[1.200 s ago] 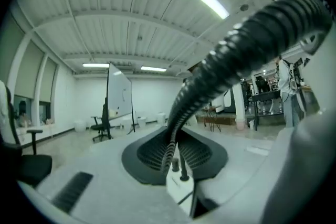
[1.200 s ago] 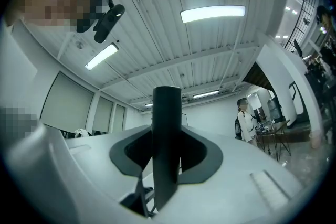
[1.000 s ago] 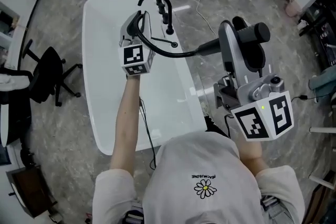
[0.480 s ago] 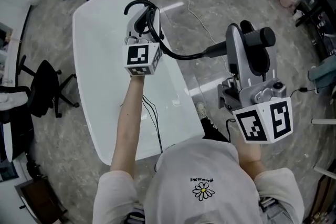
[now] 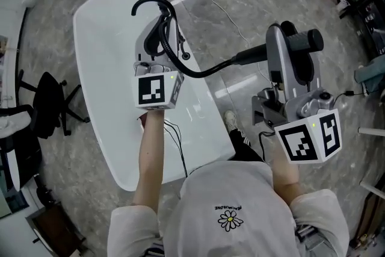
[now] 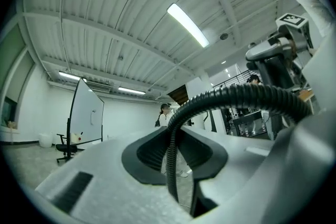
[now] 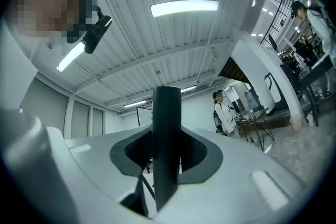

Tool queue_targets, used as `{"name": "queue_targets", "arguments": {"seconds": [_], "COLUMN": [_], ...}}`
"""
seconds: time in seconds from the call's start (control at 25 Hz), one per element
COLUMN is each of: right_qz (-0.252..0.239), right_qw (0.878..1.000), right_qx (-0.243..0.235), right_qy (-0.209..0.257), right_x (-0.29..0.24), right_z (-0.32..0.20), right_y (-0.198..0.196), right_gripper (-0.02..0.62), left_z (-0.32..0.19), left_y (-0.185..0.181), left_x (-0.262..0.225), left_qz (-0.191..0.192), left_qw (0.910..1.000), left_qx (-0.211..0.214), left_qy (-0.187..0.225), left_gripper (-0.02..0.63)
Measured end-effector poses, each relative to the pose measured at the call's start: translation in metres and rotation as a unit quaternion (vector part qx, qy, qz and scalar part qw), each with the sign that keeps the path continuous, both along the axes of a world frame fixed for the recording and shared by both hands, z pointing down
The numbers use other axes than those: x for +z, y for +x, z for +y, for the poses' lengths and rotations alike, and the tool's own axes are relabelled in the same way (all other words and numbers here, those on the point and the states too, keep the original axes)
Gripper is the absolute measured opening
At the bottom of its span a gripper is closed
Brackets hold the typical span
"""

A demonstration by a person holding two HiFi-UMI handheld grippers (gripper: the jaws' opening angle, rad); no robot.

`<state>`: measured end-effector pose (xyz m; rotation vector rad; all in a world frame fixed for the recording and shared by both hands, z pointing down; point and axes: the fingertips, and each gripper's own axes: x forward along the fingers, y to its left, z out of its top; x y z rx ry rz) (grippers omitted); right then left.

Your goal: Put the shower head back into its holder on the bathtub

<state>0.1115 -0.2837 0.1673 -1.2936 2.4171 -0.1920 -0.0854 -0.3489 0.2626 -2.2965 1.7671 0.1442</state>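
The shower head (image 5: 304, 41) is clenched in the right gripper (image 5: 278, 50), right of the bathtub (image 5: 102, 63); its hose (image 5: 201, 72) is pinched by the left gripper (image 5: 162, 30) over the tub's right rim, apparently so slack is guided

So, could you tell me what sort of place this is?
Likely a lab or studio, not a bathroom: the bathtub stands on open floor beside an office chair, with a whiteboard and strip lights.

Over bathtub (image 5: 102, 69): hose (image 5: 207, 72); right: shower head (image 5: 299, 44).
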Motion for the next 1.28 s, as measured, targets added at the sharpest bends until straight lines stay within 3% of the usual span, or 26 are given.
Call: {"name": "queue_targets", "arguments": {"seconds": [0.12,0.24,0.36,0.68,1.08,1.28], "right_qz": [0.011,0.019,0.024,0.034,0.006,0.006], "right_qw": [1.000,1.000,0.999,0.999,0.999,0.998], "right_qx": [-0.003,-0.015,-0.022,-0.031,-0.042,-0.055], "right_qy": [0.001,-0.003,-0.013,-0.024,-0.025,-0.019], "right_x": [0.005,0.012,0.019,0.030,0.030,0.030], "right_z": [-0.008,-0.011,-0.016,-0.025,-0.053,-0.069], "right_y": [-0.012,-0.025,-0.036,-0.057,-0.058,-0.076], "right_gripper": [0.118,0.118,0.118,0.118,0.118,0.118], "left_z": [0.006,0.017,0.023,0.011,-0.040,-0.054], "left_y": [-0.014,-0.036,-0.052,-0.072,-0.070,-0.058], "left_x": [0.017,0.046,0.074,0.133,0.259,0.300], "left_qz": [-0.006,-0.002,-0.027,-0.017,0.004,0.007], "left_qw": [0.9998,0.9983,0.9942,0.9862,0.9605,0.9527], "left_qx": [-0.017,-0.039,-0.059,-0.068,-0.059,-0.041], "left_qy": [-0.007,-0.042,-0.085,-0.150,-0.272,-0.301], "left_gripper": [0.061,0.061,0.061,0.061,0.061,0.069]}}
